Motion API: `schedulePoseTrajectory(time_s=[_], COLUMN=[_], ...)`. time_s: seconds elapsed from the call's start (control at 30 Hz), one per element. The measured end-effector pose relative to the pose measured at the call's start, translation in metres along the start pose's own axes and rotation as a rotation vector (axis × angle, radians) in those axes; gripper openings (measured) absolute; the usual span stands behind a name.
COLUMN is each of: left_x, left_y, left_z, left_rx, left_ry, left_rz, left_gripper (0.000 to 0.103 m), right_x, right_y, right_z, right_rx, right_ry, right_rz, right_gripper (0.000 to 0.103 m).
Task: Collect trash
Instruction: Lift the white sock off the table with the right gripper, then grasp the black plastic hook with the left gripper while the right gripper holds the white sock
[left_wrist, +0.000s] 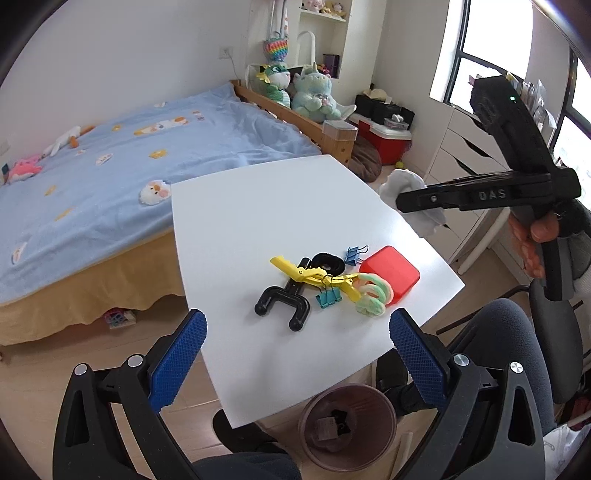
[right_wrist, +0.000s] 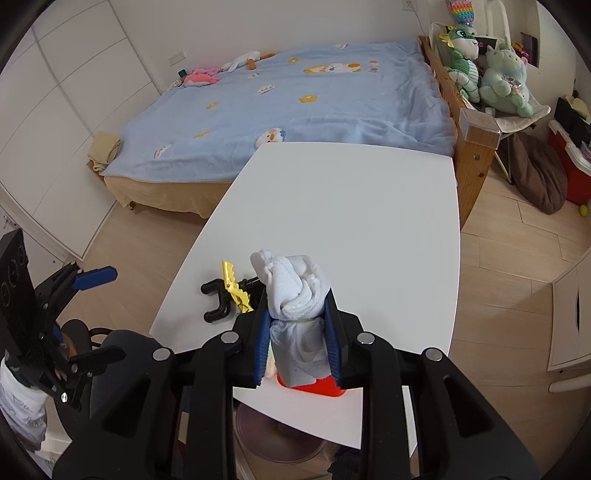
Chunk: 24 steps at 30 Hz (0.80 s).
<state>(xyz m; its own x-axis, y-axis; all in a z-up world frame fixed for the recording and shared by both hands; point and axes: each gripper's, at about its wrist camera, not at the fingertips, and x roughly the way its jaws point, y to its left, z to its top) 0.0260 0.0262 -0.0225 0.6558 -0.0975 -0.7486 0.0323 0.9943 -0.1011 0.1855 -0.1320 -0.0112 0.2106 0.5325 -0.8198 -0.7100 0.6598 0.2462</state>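
My right gripper (right_wrist: 298, 314) is shut on a crumpled white tissue (right_wrist: 291, 288) and holds it above the near part of the white table (right_wrist: 351, 206). From the left wrist view the right gripper (left_wrist: 406, 201) hangs in the air beyond the table's right edge with the tissue (left_wrist: 402, 182) in it. My left gripper (left_wrist: 297, 328) is open and empty above the table's near corner. A brownish trash bin (left_wrist: 347, 424) with some scraps stands on the floor under the table edge; it also shows in the right wrist view (right_wrist: 280, 439).
On the table (left_wrist: 258, 206) lie a black U-shaped piece (left_wrist: 282, 302), a yellow clip (left_wrist: 314, 275), a black hair band (left_wrist: 328, 262), blue binder clips (left_wrist: 356, 254), a red box (left_wrist: 391, 273) and a fuzzy scrunchie (left_wrist: 373, 295). A bed (left_wrist: 129, 158) stands behind; a chair (left_wrist: 506, 350) is at right.
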Motion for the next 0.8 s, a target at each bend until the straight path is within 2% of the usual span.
schedulePoseTrajectory(time_s=[0.43,0.8], left_x=[0.055,0.097], left_y=[0.001,0.005], left_z=[0.015,0.019], left_rx=[0.228,0.324], left_ry=[0.131,0.235], left_rz=[-0.077,-0.118], left_gripper=[0.095,0.095], right_x=[-0.021,-0.024], right_y=[-0.013,-0.019], right_z=[-0.032,-0.039], right_rx=[0.057,0.082], right_ry=[-0.023,-0.024], right_rz=[0.005,-0.002], right_gripper=[0.026,0.026])
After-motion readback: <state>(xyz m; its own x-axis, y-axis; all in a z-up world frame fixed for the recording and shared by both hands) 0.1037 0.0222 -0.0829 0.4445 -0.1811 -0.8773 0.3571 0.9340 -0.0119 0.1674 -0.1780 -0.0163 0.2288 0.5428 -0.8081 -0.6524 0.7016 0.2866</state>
